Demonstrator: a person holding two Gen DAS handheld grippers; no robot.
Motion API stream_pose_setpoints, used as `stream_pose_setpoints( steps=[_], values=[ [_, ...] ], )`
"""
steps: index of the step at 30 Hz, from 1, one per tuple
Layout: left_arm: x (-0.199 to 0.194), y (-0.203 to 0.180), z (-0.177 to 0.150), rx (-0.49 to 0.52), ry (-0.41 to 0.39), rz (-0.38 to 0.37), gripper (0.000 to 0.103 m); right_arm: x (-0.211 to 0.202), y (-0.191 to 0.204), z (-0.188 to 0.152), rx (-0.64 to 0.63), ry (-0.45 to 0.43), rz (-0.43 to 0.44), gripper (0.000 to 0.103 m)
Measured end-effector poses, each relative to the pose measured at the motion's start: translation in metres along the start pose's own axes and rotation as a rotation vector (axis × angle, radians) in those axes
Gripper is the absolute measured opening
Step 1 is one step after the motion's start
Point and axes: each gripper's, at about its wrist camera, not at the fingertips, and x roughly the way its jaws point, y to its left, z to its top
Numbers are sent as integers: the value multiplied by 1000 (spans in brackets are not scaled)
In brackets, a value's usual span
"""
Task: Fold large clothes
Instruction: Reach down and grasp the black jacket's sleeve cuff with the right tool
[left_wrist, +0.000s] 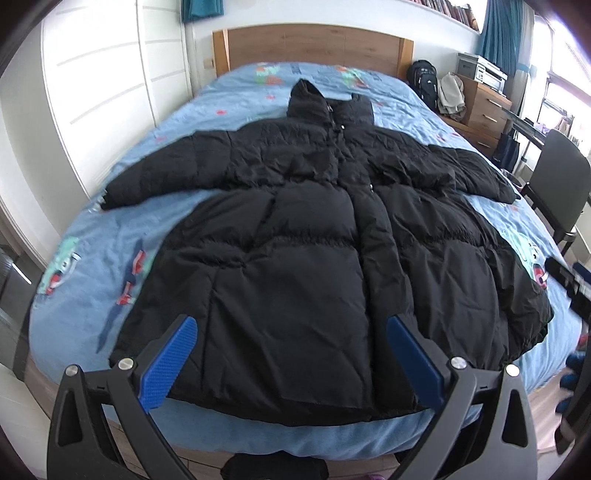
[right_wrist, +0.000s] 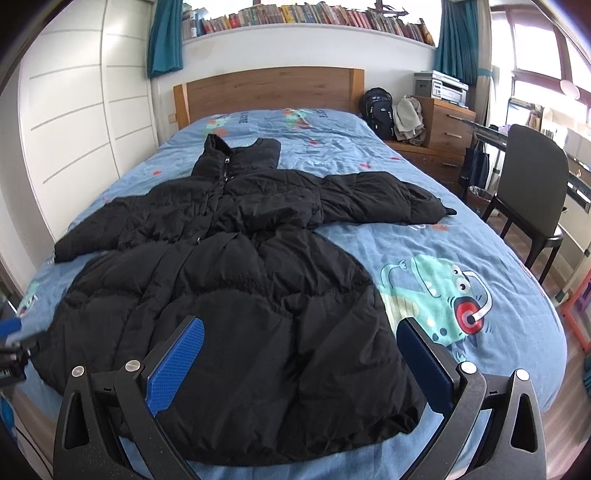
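Left tongs (left_wrist: 291, 354) and right tongs (right_wrist: 303, 354): both spread wide, pinching nothing, poised above the hem. Coat (left_wrist: 332, 236): black, padded, flat and unfolded on the bed (left_wrist: 85, 258), sleeves out, hood farthest from the tongs. Folding appears unstarted; every fold remains.

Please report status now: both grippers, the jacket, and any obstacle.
Left gripper open, empty, above the hem. Right gripper open, empty. Black puffer jacket flat on bed, sleeves spread, unfolded. Nothing on the jacket.
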Motion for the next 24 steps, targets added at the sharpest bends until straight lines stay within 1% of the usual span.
stream_pose_setpoints(
  steps=[4, 7, 10, 13, 16, 18, 20, 22, 23, 24],
  values=[
    [15, 8, 7, -42, 56, -40, 103, 16, -17, 27, 18, -33, 1, 102],
    [24, 13, 14, -64, 75, -39, 103, 34, -34, 48, 38, -34, 11, 102],
    [36, 19, 28, -96, 91, -39, 103, 57, -52, 70, 68, -28, 30, 102],
    [48, 21, 45, -103, 83, -19, 103, 93, -77, 90, 119, 0, 44, 102],
    [66, 20, 71, -108, 61, -24, 103, 140, -109, 105, 174, 45, 55, 102],
    [83, 19, 94, -127, 33, -41, 103, 173, -134, 112, 223, 78, 42, 102],
    [101, 15, 118, -135, 9, -61, 103, 206, -162, 118, 298, 102, 38, 102],
    [120, 8, 144, -120, -27, -61, 103, 239, -193, 124, 394, 117, 36, 102],
    [133, 3, 162, -111, -40, -79, 103, 260, -210, 126, 449, 124, 37, 102],
    [141, 0, 171, -111, -42, -94, 103, 272, -221, 127, 483, 128, 39, 102]
  ],
)
